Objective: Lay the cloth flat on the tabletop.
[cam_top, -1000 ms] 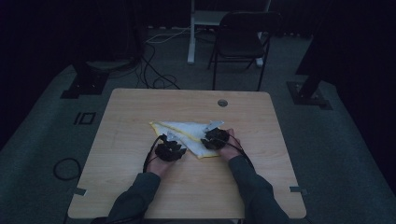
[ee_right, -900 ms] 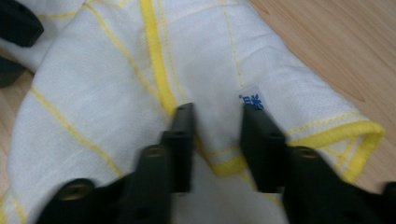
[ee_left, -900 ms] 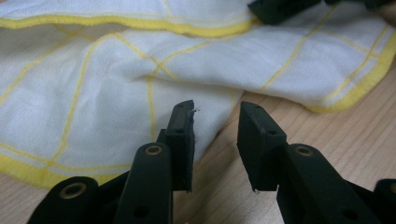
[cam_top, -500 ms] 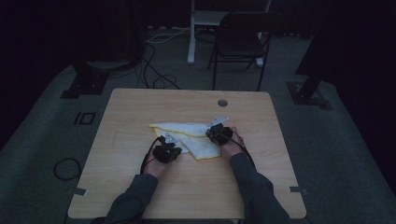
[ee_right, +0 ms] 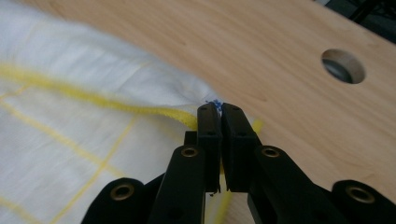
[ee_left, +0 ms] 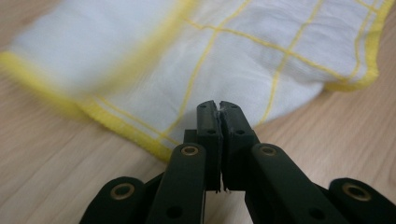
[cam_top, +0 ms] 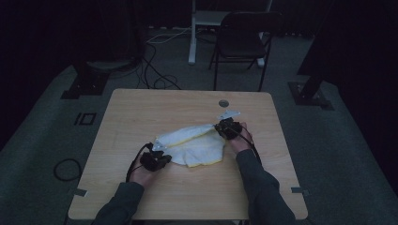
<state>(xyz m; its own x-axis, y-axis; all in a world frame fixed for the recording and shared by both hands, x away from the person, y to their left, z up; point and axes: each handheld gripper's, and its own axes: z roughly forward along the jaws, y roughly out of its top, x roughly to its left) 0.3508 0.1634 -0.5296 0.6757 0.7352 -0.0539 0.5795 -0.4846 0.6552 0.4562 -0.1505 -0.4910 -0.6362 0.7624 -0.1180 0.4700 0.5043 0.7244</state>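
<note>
Cloth (cam_top: 195, 145) lies mid-table, slightly toward the near edge — white, yellow-trimmed. Left gripper (ee_left: 218, 106) and right gripper (ee_right: 220, 108) each clamp a corner, 2 jaws closed. Likely mid-fold — next, carrying both corners across evenly.

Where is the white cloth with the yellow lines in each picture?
High view: the white cloth with yellow lines lies mid-table, between both hand-held grippers.
Left gripper view: it fills the upper part, above the shut jaws.
Right gripper view: it covers the left side.
Shared landmark: the light wooden table.
</note>
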